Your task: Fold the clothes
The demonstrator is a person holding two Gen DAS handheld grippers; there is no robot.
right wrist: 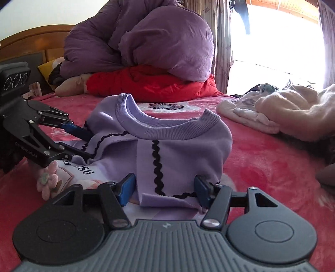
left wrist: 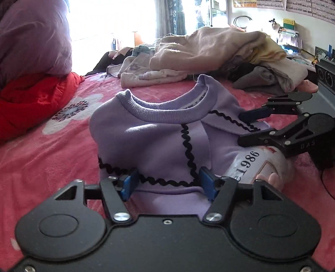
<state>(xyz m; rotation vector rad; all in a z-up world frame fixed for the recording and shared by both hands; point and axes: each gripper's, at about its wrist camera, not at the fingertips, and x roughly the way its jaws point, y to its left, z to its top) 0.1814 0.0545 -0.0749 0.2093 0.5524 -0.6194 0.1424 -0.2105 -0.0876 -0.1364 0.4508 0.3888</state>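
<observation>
Lying folded on the bedspread [left wrist: 52,150], the sweatshirt [left wrist: 159,142] sits between both grippers' spread jaws.

Daylit bedroom, strong window glare, heavy fisheye bend.

Daylight pours from the window [left wrist: 113,18] far beyond the left hand-held gripper [left wrist: 168,184], blown out to plain white; in the right wrist view the same glare fills the upper right. The lilac sweatshirt [right wrist: 178,150] is evenly lit, with a bright patch by its collar and soft shadow under its folds. Focus is sharp near the middle; edges curve and soften, and the headboard [right wrist: 31,37] bows.
</observation>
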